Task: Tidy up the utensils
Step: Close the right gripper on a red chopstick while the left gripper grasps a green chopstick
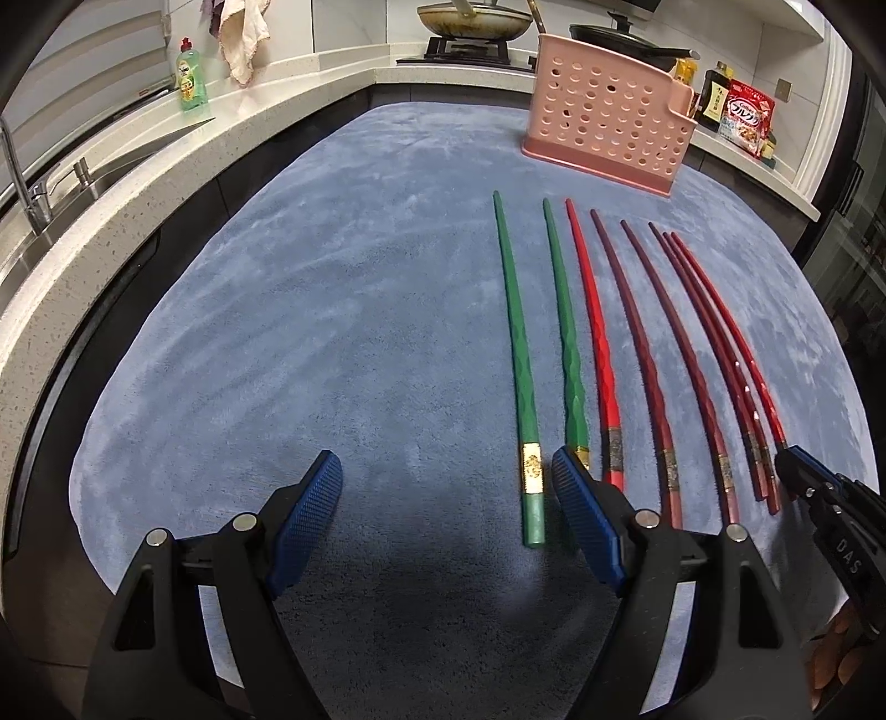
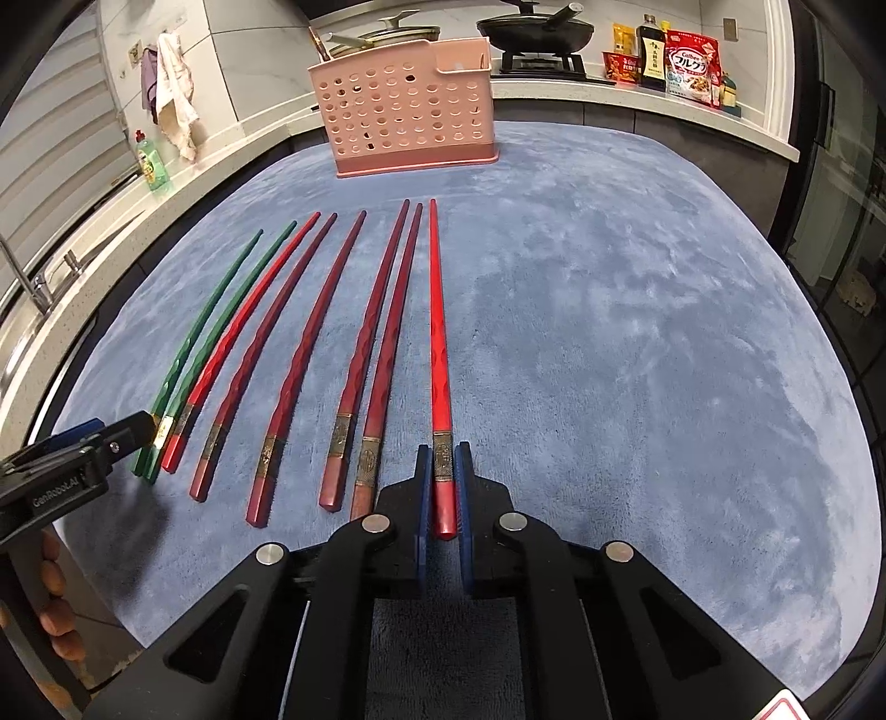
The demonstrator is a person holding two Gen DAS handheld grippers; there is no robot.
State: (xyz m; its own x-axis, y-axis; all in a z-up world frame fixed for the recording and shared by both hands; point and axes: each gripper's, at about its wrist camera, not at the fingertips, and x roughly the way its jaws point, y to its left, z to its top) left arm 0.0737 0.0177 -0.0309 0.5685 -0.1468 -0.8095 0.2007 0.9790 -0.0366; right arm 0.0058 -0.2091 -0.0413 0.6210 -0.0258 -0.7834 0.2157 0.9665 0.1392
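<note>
Several chopsticks lie side by side on a blue mat [image 1: 332, 332]: two green ones [image 1: 512, 343], a bright red one [image 1: 595, 332] and several dark red ones [image 2: 310, 338]. A pink perforated utensil holder [image 2: 410, 116] stands upright at the mat's far end. My right gripper [image 2: 443, 451] is shut on the handle end of the rightmost bright red chopstick [image 2: 437, 332], which points toward the holder. My left gripper [image 1: 443, 487] is open low over the mat's near edge. The handle of the leftmost green chopstick lies between its fingers, close to the right finger [image 1: 576, 498].
A stone counter with a sink and tap [image 1: 27, 188] runs along the left, with a green dish-soap bottle [image 1: 191, 75] and a hanging cloth [image 2: 174, 105]. Pans sit on a stove [image 2: 537, 27] behind the holder. Bottles and a cereal bag [image 2: 689, 66] stand at the back right.
</note>
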